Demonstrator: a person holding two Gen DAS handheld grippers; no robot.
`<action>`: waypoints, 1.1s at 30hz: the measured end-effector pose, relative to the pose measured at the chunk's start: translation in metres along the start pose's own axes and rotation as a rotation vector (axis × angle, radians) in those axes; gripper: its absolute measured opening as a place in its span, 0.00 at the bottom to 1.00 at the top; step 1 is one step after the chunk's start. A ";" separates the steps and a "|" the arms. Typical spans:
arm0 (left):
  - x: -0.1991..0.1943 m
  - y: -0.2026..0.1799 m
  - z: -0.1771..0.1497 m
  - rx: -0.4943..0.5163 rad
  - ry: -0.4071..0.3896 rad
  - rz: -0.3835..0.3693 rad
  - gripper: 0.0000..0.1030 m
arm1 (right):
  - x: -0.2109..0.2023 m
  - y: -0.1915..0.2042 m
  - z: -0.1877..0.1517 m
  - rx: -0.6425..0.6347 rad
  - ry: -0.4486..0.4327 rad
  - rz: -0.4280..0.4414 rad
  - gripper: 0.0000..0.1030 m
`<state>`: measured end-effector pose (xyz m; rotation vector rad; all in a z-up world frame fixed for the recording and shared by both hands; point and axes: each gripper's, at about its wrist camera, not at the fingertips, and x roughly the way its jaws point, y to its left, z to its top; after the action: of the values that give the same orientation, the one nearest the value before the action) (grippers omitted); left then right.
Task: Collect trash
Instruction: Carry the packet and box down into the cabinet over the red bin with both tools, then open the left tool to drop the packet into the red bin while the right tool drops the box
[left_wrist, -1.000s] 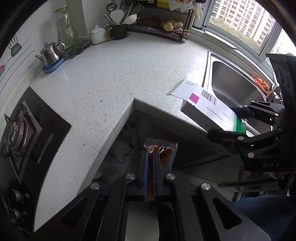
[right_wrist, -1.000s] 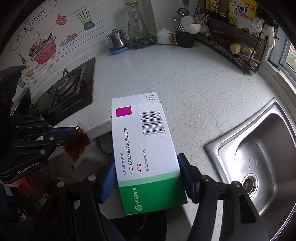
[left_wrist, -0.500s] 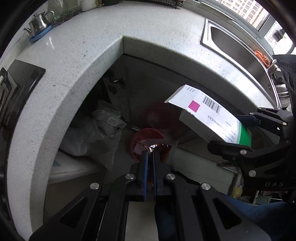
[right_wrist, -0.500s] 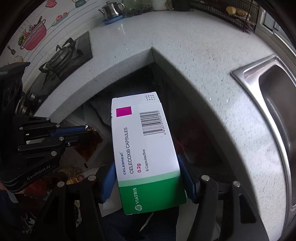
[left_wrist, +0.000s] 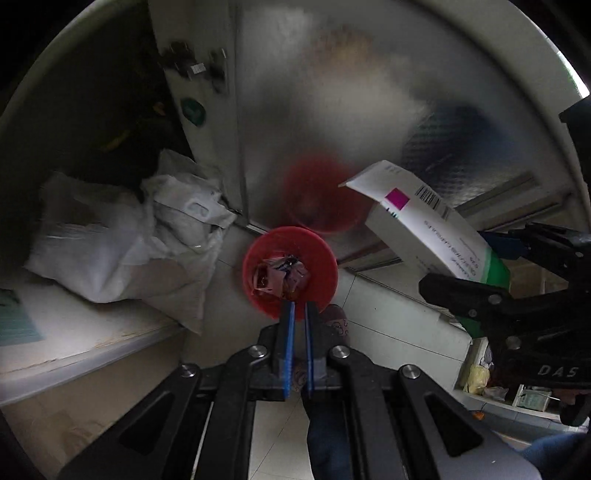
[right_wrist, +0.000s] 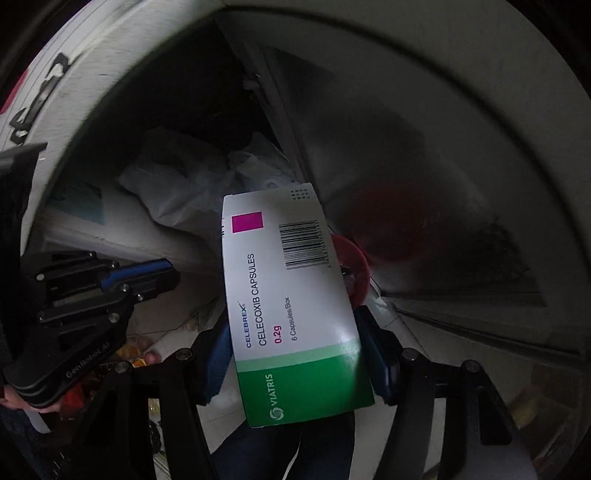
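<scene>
- Gripping a flat cardboard medicine box (right_wrist: 288, 295), the right gripper (right_wrist: 295, 343) presses its blue pads on the two long sides of the green lower end. The box is smooth and rectangular, white with a magenta square and a barcode. Its top flap stands open and tilted.
- The left gripper (left_wrist: 297, 317) has its black fingers clenched, the blue pads almost together with only a thin slit between them. I cannot tell if something thin is pinched there.
- Under the left gripper there is a leg in blue denim (left_wrist: 328, 435) and a patterned slipper (left_wrist: 336, 321) on pale glossy floor tiles (left_wrist: 388, 306).
- Just past the left fingertips stands a round red bin (left_wrist: 325, 280), smooth like plastic, seen from above. Crumpled wrappers (left_wrist: 277, 277), pinkish and shiny like foil, sit in its mouth, in line with the tips.
- The box hangs in the air to the right of the bin, higher than the rim and not touching it.
- To the left of the bin, soft white sacks (left_wrist: 110, 251), wrinkled and slumped, lie in the open space under the counter.
- Behind the bin is a grey cabinet door (left_wrist: 332, 129) with a dull metallic surface, which gives a blurred red reflection.
- The thick white counter edge (left_wrist: 517, 74) curves above everything.
</scene>
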<state>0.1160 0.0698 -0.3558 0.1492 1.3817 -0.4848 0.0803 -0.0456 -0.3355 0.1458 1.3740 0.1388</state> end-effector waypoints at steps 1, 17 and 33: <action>0.010 0.001 0.003 0.001 0.004 -0.005 0.04 | 0.010 -0.004 0.001 0.009 0.006 -0.003 0.58; 0.121 0.005 0.014 0.019 0.017 -0.017 0.59 | 0.119 -0.038 0.004 0.059 0.075 0.008 0.58; 0.145 0.025 0.008 0.001 0.014 0.086 0.91 | 0.142 -0.043 0.012 0.033 0.122 0.015 0.59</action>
<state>0.1494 0.0536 -0.4979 0.2124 1.3827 -0.4131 0.1202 -0.0619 -0.4785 0.1776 1.4978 0.1399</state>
